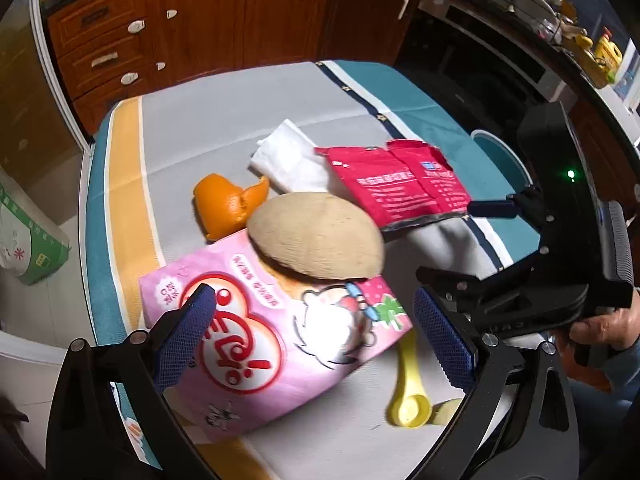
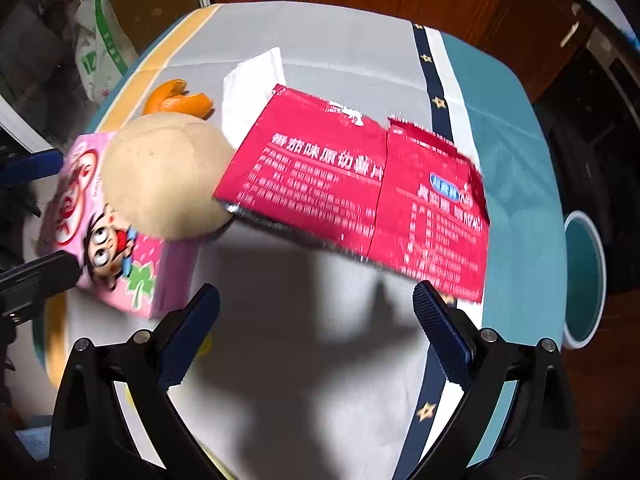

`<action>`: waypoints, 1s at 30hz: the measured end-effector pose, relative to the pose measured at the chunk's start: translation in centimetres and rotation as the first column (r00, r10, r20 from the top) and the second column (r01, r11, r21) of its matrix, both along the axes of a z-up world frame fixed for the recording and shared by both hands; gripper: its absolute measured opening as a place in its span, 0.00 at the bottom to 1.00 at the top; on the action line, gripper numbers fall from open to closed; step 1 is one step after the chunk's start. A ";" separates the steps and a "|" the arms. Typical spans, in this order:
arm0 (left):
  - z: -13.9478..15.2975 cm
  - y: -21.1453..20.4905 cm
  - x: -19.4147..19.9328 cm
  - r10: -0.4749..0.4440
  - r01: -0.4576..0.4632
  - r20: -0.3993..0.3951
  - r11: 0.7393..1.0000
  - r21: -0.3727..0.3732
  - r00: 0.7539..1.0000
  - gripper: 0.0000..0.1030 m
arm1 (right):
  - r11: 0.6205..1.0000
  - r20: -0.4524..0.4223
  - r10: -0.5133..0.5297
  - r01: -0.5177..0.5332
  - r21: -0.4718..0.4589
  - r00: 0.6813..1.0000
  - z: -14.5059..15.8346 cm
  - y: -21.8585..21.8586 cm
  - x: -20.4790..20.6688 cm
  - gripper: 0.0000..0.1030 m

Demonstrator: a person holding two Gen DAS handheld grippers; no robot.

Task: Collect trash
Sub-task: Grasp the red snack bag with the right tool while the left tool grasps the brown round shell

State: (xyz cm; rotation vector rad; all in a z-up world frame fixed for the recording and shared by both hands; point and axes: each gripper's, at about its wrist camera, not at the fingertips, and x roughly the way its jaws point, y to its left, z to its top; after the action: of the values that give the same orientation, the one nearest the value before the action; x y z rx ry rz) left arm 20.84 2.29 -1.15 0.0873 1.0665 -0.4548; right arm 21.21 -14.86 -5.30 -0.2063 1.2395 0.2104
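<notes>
The pink box (image 1: 276, 344) is showing glossy printed cardboard, catching a bright glare, while the tan melon rind (image 1: 316, 236) resting on it is looking matt and finely rough. The red snack bag (image 2: 360, 188) is gleaming like crinkled foil-lined plastic, and the white napkin (image 1: 288, 160) is lying soft and papery on the matt woven tablecloth (image 1: 224, 120). Both grippers' fingertips (image 2: 192, 332) are wearing blue, knurled rubbery pads on smooth black plastic.

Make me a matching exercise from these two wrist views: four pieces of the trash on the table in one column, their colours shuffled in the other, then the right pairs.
Things:
1. peel
2. torn snack bag
3. carton
4. scoop

Colours:
A. pink
B. yellow
C. orange
D. red

Pairs: 1-C, 2-D, 3-A, 4-B
</notes>
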 end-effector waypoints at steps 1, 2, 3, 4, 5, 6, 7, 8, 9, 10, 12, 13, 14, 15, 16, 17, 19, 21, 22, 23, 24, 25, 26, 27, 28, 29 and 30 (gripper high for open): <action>-0.2 0.3 0.2 0.000 0.000 0.000 1.000 0.002 1.000 0.96 | 1.000 0.009 0.001 -0.001 -0.012 1.000 -0.1 0.0 0.3 0.91; -0.3 0.5 0.4 0.000 0.000 0.000 1.000 0.003 1.000 0.96 | 1.000 0.019 0.003 -0.002 -0.026 1.000 -0.2 -0.1 0.7 0.91; -0.4 0.6 0.6 -0.001 0.001 -0.003 1.000 0.003 1.000 0.96 | 0.999 0.022 0.005 -0.004 -0.032 1.000 -0.3 0.0 0.9 0.91; -0.5 0.8 0.8 -0.002 0.002 -0.010 1.000 0.001 1.000 0.96 | 0.999 0.020 0.008 -0.007 -0.036 1.000 -0.5 0.2 1.2 0.91; -0.6 1.0 0.9 -0.002 0.002 -0.015 1.000 -0.002 1.000 0.96 | 0.999 0.013 0.011 -0.010 -0.037 1.000 -0.7 0.1 1.6 0.91; -0.7 1.1 1.2 -0.003 0.003 -0.023 1.000 -0.008 1.000 0.96 | 0.999 0.011 0.013 -0.013 -0.038 1.000 -0.8 0.1 2.0 0.91; -0.8 1.2 1.3 -0.001 0.001 -0.030 1.000 -0.013 1.000 0.96 | 0.999 0.011 0.018 -0.017 -0.038 1.000 -1.0 0.4 2.1 0.91; -0.9 1.2 1.5 0.001 -0.001 -0.037 1.000 -0.017 0.999 0.96 | 0.999 0.010 0.026 -0.026 -0.040 1.000 -1.1 0.5 2.4 0.91; -1.1 1.2 1.6 0.001 -0.002 -0.045 1.000 -0.020 0.999 0.96 | 0.998 0.009 0.037 -0.036 -0.042 0.999 -1.4 0.6 2.4 0.91; -1.2 1.2 1.7 0.000 -0.001 -0.052 1.000 -0.020 0.999 0.96 | 0.998 0.011 0.046 -0.046 -0.043 0.999 -1.5 0.8 2.6 0.91; -1.5 1.1 2.0 -0.002 0.001 -0.059 1.000 -0.016 0.998 0.96 | 0.997 0.019 0.065 -0.064 -0.050 0.998 -1.9 1.0 3.0 0.91; -1.6 1.0 2.1 -0.002 0.001 -0.063 1.000 -0.014 0.998 0.96 | 0.996 0.024 0.072 -0.071 -0.054 0.997 -2.0 1.0 3.1 0.91; -1.6 0.9 2.2 -0.002 0.002 -0.067 1.000 -0.014 0.998 0.96 | 0.995 0.033 0.080 -0.078 -0.058 0.996 -2.1 1.0 3.2 0.91; -1.7 0.8 2.4 -0.003 0.002 -0.071 1.000 -0.014 0.997 0.96 | 0.995 0.040 0.085 -0.083 -0.055 0.996 -2.2 1.0 3.3 0.89; -1.7 0.7 2.5 -0.002 0.001 -0.074 1.000 -0.014 0.997 0.96 | 0.995 0.050 0.089 -0.087 -0.052 0.995 -2.1 0.8 3.3 0.82; -1.7 0.7 2.5 -0.001 0.000 -0.075 1.000 -0.014 0.997 0.96 | 0.995 0.060 0.095 -0.092 -0.047 0.994 -2.1 0.7 3.3 0.76; -1.8 0.5 2.7 0.000 -0.001 -0.079 1.000 -0.012 0.997 0.96 | 0.995 0.060 0.098 -0.096 -0.040 0.993 -2.2 0.4 3.4 0.42; -1.8 0.3 2.9 0.005 -0.005 -0.082 1.000 -0.008 0.997 0.96 | 0.996 0.047 0.091 -0.091 -0.010 0.995 -2.2 -0.2 3.6 0.21; -1.8 0.3 2.9 0.008 -0.009 -0.084 1.000 -0.009 0.996 0.96 | 0.997 0.048 0.081 -0.081 0.002 0.996 -2.1 -0.6 3.7 0.15; -1.8 0.2 2.9 0.010 -0.011 -0.088 1.000 -0.016 0.996 0.96 | 0.997 0.058 0.068 -0.069 0.019 0.996 -1.8 -1.1 3.7 0.11; -1.8 0.1 2.8 0.012 -0.014 -0.091 1.000 -0.023 0.996 0.96 | 0.998 0.063 0.058 -0.060 0.031 0.996 -1.6 -1.4 3.7 0.08; -1.8 0.1 2.8 0.015 -0.017 -0.092 0.999 -0.027 0.996 0.96 | 0.997 0.067 0.042 -0.046 0.060 0.997 -1.2 -1.9 3.7 0.06; -1.8 -0.1 2.8 0.020 -0.023 -0.094 0.999 -0.031 0.995 0.96 | 0.996 0.066 0.029 -0.034 0.087 0.997 -0.9 -2.3 3.8 0.06; -1.9 -0.2 2.9 0.025 -0.028 -0.093 0.999 -0.031 0.995 0.96 | 0.990 0.061 0.001 -0.010 0.142 0.998 -0.2 -3.1 3.8 0.05; -1.9 -0.4 2.8 0.032 -0.035 -0.091 0.999 -0.030 0.995 0.96 | 0.984 0.057 -0.018 0.008 0.180 0.998 0.2 -3.6 4.0 0.05; -1.9 -0.5 2.8 0.039 -0.042 -0.089 0.999 -0.031 0.995 0.96 | 0.974 0.049 -0.041 0.029 0.224 0.998 0.7 -4.3 4.0 0.05; -1.9 -0.7 2.8 0.043 -0.046 -0.088 0.998 -0.033 0.995 0.96 | 0.965 0.041 -0.057 0.044 0.259 0.998 1.0 -5.0 3.9 0.05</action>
State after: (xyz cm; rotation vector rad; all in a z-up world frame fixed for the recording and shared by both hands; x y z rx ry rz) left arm 23.60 1.60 -3.04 0.0129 1.1437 -0.4396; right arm 25.12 -19.90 -4.29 0.0454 1.1559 0.3182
